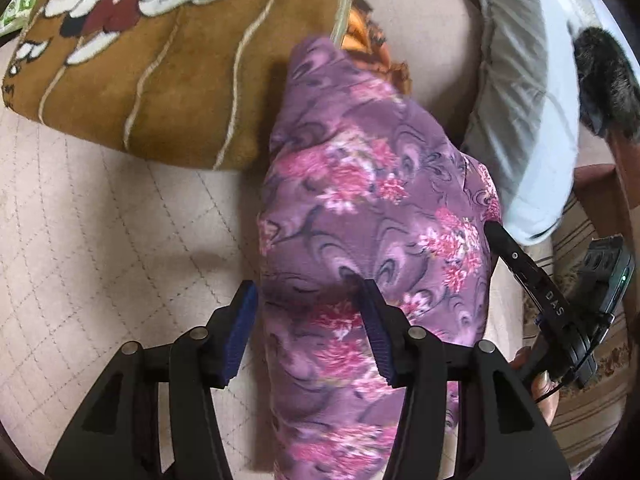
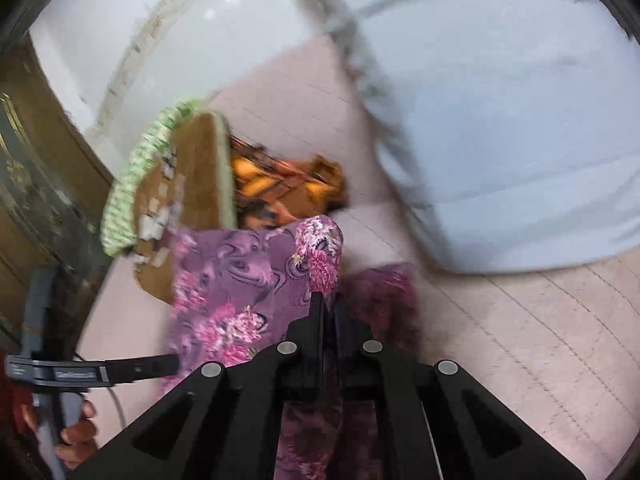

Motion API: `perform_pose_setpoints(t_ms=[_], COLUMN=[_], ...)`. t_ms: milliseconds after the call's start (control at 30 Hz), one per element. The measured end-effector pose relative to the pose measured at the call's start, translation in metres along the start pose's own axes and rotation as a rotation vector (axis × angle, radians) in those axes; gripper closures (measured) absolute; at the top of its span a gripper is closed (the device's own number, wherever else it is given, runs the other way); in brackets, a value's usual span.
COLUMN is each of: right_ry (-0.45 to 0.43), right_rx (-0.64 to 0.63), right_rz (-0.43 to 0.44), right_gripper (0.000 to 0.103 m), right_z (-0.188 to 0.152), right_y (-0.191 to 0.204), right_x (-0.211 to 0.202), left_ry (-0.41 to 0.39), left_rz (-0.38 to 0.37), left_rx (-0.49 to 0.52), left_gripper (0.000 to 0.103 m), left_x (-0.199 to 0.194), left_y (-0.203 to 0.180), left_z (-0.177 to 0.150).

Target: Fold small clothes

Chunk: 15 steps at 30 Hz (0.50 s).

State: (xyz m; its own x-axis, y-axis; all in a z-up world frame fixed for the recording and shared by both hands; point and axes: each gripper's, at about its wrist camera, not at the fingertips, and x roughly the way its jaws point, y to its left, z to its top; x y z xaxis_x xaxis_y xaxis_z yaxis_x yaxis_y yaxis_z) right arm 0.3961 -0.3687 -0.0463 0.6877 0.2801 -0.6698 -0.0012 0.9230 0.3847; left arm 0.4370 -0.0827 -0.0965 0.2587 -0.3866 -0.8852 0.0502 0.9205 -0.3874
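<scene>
A purple garment with pink flowers [image 1: 360,208] lies bunched on the quilted beige bed cover [image 1: 100,220]. My left gripper [image 1: 308,300] is open, its blue-padded fingers [image 1: 240,328] apart around the garment's near left edge. My right gripper [image 2: 326,300] is shut on a fold of the same garment [image 2: 240,280], which sticks up past the fingertips. The right gripper also shows in the left wrist view [image 1: 516,256] at the garment's right edge. The left gripper shows in the right wrist view [image 2: 120,368] at the far left.
A brown cartoon-print blanket [image 1: 140,80] lies folded at the back left, with an orange patterned cloth [image 1: 372,44] beside it. A pale blue pillow [image 1: 520,120] lies at the right. In the right wrist view a wooden cabinet [image 2: 36,160] stands at the left.
</scene>
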Motion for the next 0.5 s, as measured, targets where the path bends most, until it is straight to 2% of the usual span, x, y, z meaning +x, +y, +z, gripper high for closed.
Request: perform_pose_setpoints(t_ms=[133,167,200,233,300,367,400,500], right_ry=[0.083,0.095,0.085,0.071,0.045,0.052,0.064,0.127], right_rx=[0.032,0.062,0.117,0.174,0.285,0.289,0.266,0.225], right_rz=[-0.071,-0.037,0.022,0.065,0.231,0.269,0.260,0.241], right_gripper=[0.098,0.098,0.091,0.091,0.089,0.086,0.083,0.074], right_z=[-0.013,-0.015,-0.016,-0.017,-0.027,-0.040,-0.050,-0.076], right_y=[-0.018,-0.021,-0.028,-0.035,-0.051,-0.055,-0.053,-0.045], right_x=[0.027,0.029,0.022,0.011,-0.016,-0.033,-0.042,-0.047], left_ry=[0.024,0.020,0.012,0.004,-0.004,-0.014,-0.011,0.025], left_rz=[0.067,0.075,0.076,0.071,0.068,0.045,0.036,-0.057], left_rx=[0.031,0.038,0.046,0.066,0.094,0.119,0.121,0.084], left_gripper=[0.052,0.052,0.052,0.052,0.052,0.052,0.052,0.050], left_x=[0.019,0.017,0.013,0.006,-0.009,-0.023,-0.028,-0.033], left_y=[-0.009,-0.010,-0.012,-0.014,-0.015,-0.013,-0.011,0.001], left_z=[-0.004,-0.005,-0.006,-0.009,-0.018,-0.035,-0.045,-0.081])
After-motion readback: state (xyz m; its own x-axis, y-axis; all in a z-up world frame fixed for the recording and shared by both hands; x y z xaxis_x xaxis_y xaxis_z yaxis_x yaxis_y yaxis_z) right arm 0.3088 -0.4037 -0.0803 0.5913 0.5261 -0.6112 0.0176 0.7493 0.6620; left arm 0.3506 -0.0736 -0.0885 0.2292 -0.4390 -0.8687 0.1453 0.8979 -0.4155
